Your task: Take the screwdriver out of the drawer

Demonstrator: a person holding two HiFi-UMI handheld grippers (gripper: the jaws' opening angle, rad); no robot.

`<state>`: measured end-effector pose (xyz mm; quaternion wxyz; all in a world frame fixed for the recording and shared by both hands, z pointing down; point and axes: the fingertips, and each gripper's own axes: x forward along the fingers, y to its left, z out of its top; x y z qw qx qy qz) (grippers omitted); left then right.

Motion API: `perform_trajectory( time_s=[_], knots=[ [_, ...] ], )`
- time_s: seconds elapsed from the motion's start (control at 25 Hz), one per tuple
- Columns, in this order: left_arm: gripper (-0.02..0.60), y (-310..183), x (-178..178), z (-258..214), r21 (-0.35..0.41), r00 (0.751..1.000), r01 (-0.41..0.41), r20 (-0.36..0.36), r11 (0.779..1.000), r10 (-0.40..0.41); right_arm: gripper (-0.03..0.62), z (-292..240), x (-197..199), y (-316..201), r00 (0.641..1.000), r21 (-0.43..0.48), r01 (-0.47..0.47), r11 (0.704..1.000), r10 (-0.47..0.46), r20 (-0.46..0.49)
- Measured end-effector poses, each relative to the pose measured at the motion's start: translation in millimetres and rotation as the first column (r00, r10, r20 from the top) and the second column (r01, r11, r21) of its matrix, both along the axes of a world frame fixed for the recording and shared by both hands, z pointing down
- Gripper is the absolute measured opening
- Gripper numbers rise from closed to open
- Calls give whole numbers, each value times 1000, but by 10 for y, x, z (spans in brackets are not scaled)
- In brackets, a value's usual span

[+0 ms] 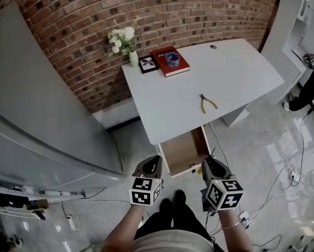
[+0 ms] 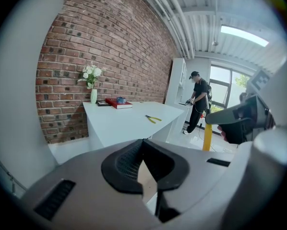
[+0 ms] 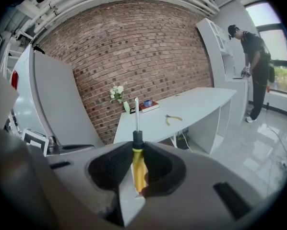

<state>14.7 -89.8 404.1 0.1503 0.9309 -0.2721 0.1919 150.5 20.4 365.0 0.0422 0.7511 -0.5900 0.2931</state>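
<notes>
A screwdriver (image 3: 139, 166) with a yellow handle, black collar and bare metal shaft stands upright between the pads of my right gripper (image 3: 137, 146), which is shut on the handle. In the head view that right gripper (image 1: 210, 165) hovers just in front of the open wooden drawer (image 1: 183, 151) at its right corner. My left gripper (image 1: 153, 165) is level with it at the drawer's left corner. In the left gripper view the left gripper (image 2: 143, 143) has its tips together with nothing held. The drawer's inside looks bare.
The drawer hangs under a white desk (image 1: 225, 77) that carries yellow-handled pliers (image 1: 207, 104), a red book (image 1: 170, 61), a small picture frame (image 1: 147, 63) and a vase of white flowers (image 1: 124, 41). A grey cabinet (image 1: 36, 104) stands at left, cables (image 1: 288, 175) lie on the floor, and a person (image 3: 253, 56) stands at far right.
</notes>
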Motion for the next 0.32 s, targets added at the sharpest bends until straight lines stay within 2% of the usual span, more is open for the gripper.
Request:
perform_trajectory(
  time_s=[0.32],
  knots=[
    [-8,-64,-20,27,-7,1000,3,4,1000,-3,77,7,8,-75,1000,-4,2,1000,-2,1]
  ],
)
